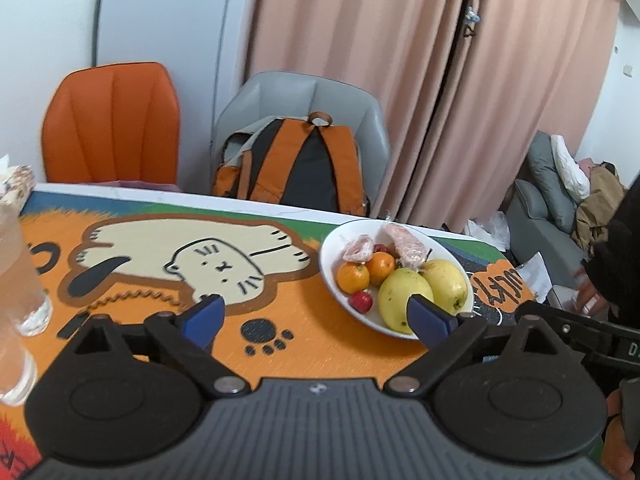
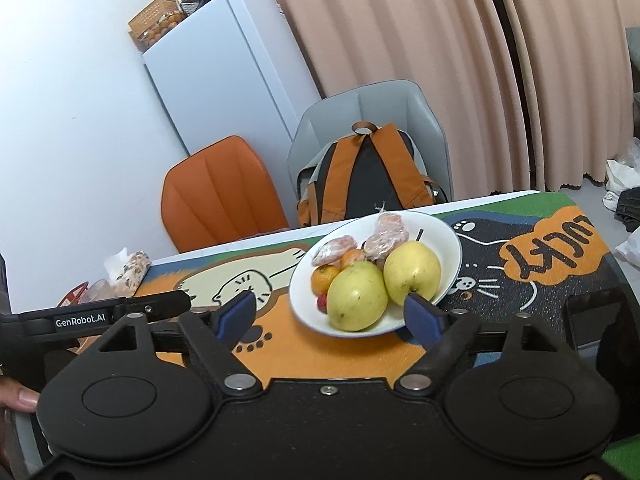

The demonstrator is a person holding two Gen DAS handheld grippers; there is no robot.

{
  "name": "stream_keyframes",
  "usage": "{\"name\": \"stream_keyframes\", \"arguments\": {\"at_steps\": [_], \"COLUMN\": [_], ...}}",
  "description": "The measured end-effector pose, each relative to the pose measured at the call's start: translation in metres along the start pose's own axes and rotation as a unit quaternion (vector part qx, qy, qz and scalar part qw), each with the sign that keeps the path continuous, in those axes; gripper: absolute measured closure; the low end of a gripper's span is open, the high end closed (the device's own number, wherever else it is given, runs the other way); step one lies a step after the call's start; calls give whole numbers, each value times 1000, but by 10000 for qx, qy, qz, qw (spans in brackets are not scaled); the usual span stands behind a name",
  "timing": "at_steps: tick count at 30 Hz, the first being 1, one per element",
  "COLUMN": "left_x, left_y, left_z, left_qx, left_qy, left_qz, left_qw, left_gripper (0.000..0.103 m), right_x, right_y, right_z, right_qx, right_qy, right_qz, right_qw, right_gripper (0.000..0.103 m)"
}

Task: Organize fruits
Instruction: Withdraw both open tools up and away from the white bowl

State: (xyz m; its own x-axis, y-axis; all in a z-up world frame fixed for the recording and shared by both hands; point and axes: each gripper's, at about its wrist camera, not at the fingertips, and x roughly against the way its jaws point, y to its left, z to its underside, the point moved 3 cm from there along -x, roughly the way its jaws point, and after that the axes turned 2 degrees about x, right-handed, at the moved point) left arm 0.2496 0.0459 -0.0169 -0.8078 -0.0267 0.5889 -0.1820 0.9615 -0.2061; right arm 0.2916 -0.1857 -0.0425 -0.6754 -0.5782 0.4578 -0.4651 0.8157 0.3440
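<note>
A white bowl (image 1: 332, 256) (image 2: 448, 248) stands on the cartoon table mat and holds two yellow-green pears (image 1: 404, 296) (image 2: 356, 296), two small oranges (image 1: 352, 278) (image 2: 324, 278), a small red fruit (image 1: 362, 301) and two plastic-wrapped pink pieces (image 1: 404, 244) (image 2: 386, 236). My left gripper (image 1: 316, 316) is open and empty, hovering over the mat just left of the bowl. My right gripper (image 2: 330, 316) is open and empty, hovering at the bowl's near rim, with the pears between its blue pads.
Clear drinking glasses (image 1: 20, 280) stand at the mat's left edge. A tissue pack (image 2: 128, 268) lies at the far left. An orange chair (image 1: 112, 124) and a grey chair with a backpack (image 1: 296, 168) stand behind the table. A dark phone (image 2: 596, 320) lies on the right.
</note>
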Motion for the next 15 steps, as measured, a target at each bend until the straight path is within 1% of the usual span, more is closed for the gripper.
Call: {"name": "stream_keyframes", "arguments": {"at_steps": [4,6,10,15], "left_x": [13,21,39,58], "left_y": [5,8,12,14], "left_z": [8,12,18,29], "left_qx": [55,111,140,122], "left_qy": [-18,-45,-68,-83], "left_qz": [-23,-19,-15,-99], "left_qw": [10000,9999,9999,9998], "left_gripper": [5,5,5,4], "right_x": [9,16,28,42], "right_y": [6,9,14,21], "right_z": [6,10,15,22], "right_qx": [18,61,102,211], "right_qy": [8,-18,-64,-56], "right_qz": [-39,-51,25,38], "right_qw": [10000,10000,9999,9998], "right_gripper": [13,8,1,0]}}
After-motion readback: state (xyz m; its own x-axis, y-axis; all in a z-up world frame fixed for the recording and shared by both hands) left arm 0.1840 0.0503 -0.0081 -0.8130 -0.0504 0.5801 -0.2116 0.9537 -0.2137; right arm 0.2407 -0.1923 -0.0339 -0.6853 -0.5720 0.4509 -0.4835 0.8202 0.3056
